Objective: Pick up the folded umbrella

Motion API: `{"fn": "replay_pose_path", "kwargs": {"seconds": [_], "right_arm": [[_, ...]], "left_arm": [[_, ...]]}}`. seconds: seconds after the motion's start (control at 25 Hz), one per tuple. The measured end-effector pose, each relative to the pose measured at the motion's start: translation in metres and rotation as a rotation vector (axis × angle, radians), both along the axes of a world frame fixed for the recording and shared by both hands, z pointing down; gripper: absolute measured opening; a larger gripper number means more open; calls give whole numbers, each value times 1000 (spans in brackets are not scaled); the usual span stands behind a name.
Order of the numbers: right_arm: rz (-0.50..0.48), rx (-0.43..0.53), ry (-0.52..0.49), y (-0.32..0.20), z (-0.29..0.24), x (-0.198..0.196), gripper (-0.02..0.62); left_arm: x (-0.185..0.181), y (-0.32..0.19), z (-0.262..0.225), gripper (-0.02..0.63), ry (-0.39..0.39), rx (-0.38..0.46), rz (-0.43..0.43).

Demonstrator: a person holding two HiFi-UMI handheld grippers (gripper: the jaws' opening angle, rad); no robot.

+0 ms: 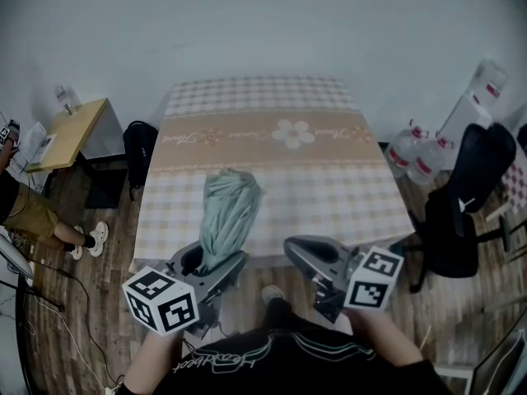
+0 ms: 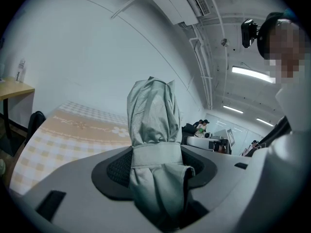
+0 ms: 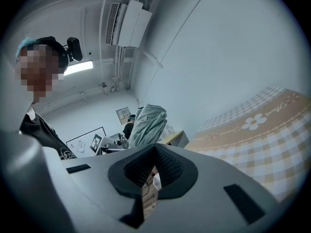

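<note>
The folded umbrella (image 1: pixel 229 214), pale green with a strap round its middle, is held up over the near edge of the checked table (image 1: pixel 329 179). My left gripper (image 1: pixel 216 263) is shut on its lower part. In the left gripper view both pads press the umbrella (image 2: pixel 154 130) at the strap, and its top stands above the left gripper (image 2: pixel 155 169). My right gripper (image 1: pixel 294 243) hangs beside it to the right, apart from the umbrella. In the right gripper view the right gripper (image 3: pixel 155 147) has its pads meeting at the tips with nothing between them, and the umbrella (image 3: pixel 148 123) shows beyond.
A black office chair (image 1: pixel 465 196) and large water bottles (image 1: pixel 416 155) stand right of the table. At the left are a small wooden table (image 1: pixel 70 134), a black chair (image 1: pixel 140 151) and a seated person (image 1: pixel 33 212). Cables lie on the wooden floor.
</note>
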State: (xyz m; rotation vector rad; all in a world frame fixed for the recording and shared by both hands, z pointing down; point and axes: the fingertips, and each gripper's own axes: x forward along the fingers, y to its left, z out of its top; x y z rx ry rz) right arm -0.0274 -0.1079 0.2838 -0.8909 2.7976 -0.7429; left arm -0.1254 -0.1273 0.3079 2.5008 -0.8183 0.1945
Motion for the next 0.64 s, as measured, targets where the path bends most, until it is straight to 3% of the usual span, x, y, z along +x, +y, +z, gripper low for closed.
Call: {"fn": "replay_pose_path", "kwargs": {"seconds": [0.64], "right_arm": [[-17,5,12,1,-4,3,11]], "left_arm": [[9,3,2,255,0,-22,8]]}}
